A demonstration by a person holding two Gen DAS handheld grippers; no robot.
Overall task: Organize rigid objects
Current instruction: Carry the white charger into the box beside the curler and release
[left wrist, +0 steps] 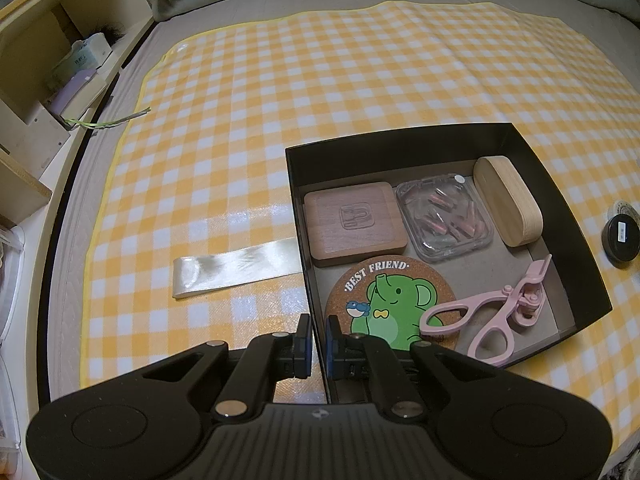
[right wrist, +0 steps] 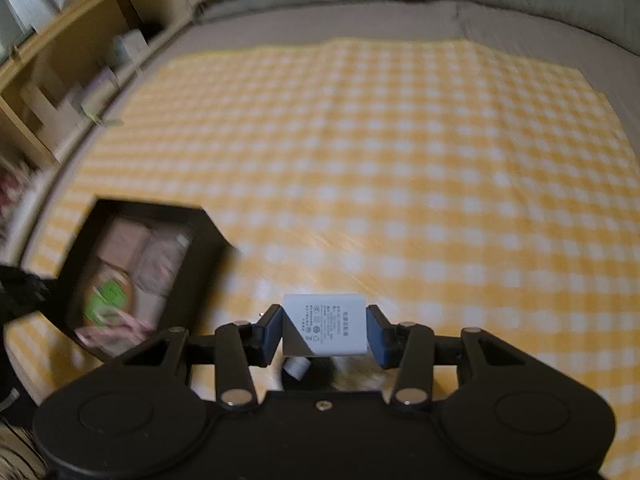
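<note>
Yellow-checked cloth [left wrist: 320, 80] covers the bed where we work. At the black box's [left wrist: 400, 140] near-left wall our left gripper [left wrist: 319, 348] pinches the rim, its blue pads nearly together. Inside lie a wooden case [left wrist: 354, 224], elephant coaster [left wrist: 390, 300] and pink curler [left wrist: 496, 312]. Rightward, above the cloth's near edge, our right gripper [right wrist: 325, 334] clamps a white charger [right wrist: 325, 324].
</note>
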